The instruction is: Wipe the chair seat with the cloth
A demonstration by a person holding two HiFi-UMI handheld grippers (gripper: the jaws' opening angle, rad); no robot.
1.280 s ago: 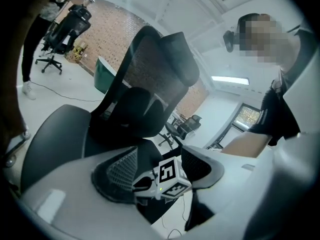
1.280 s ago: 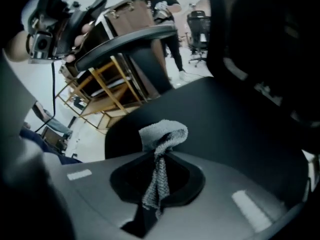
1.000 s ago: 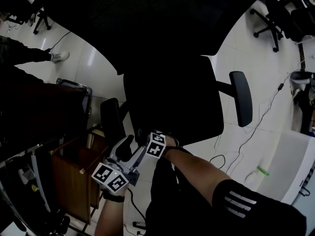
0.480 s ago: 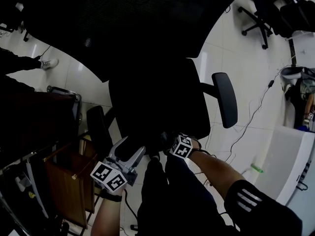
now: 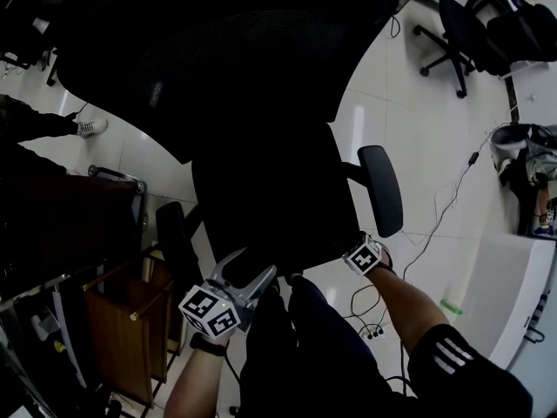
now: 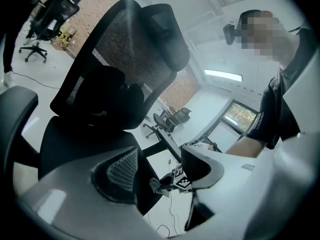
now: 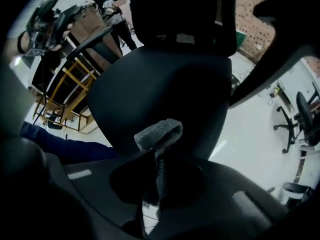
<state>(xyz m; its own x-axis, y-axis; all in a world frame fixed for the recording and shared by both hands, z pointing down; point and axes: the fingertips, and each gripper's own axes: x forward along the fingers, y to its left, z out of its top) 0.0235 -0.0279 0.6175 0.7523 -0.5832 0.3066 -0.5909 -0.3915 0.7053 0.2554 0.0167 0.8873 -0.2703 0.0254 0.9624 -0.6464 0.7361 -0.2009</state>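
Note:
The black office chair's seat fills the middle of the head view, under its mesh backrest. My right gripper is at the seat's near right corner, below the right armrest. It is shut on a grey cloth, whose folded end sticks out toward the seat. My left gripper hovers at the seat's near left edge, open and holding nothing. In the left gripper view, the left gripper frames the cloth beside the seat.
A wooden cabinet stands close on the left beside the left armrest. Cables trail over the white floor on the right. Other office chairs stand at the far right. A person's shoe is at the far left.
My right gripper has slid with the cloth along the seat's near edge, from beside the left gripper to the right corner. The left gripper has barely shifted.

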